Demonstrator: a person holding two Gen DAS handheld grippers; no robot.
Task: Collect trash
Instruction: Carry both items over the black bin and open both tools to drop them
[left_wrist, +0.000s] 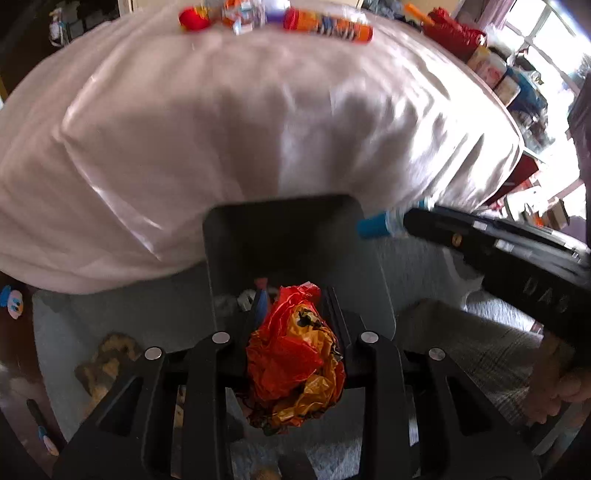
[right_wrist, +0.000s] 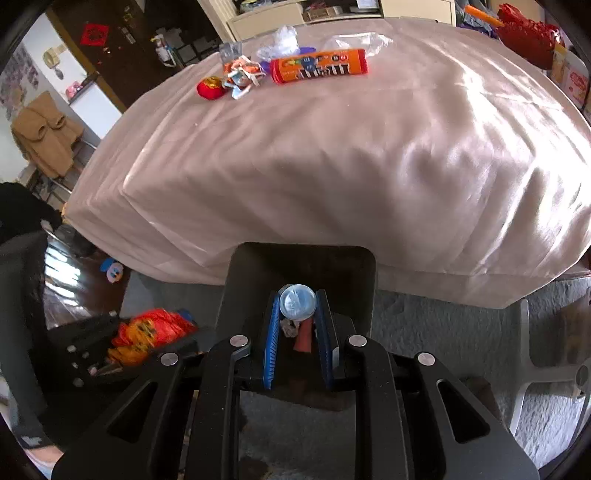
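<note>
My left gripper (left_wrist: 293, 301) is shut on a crumpled red and orange wrapper (left_wrist: 295, 354) and hangs over the open dark grey bin (left_wrist: 229, 236), which holds some scraps. My right gripper (right_wrist: 297, 297) is shut on a small clear bottle with a blue cap (right_wrist: 297, 304), seen end-on above the same bin (right_wrist: 251, 266). In the left wrist view that blue cap (left_wrist: 375, 227) pokes out over the bin's right rim. On the pink-clothed table (right_wrist: 332, 166) lie an orange candy tube (right_wrist: 319, 66), a red round piece (right_wrist: 210, 88), crumpled wrappers (right_wrist: 242, 75) and clear plastic (right_wrist: 284, 40).
The bin stands on a grey carpet (right_wrist: 443, 325) against the table's front. A cartoon duck slipper (right_wrist: 112, 269) lies on the floor at left, and a grey chair base (right_wrist: 546, 369) stands at right. A hand (left_wrist: 561, 384) holds the right gripper's handle. Red bags and boxes (right_wrist: 528, 33) crowd the far right.
</note>
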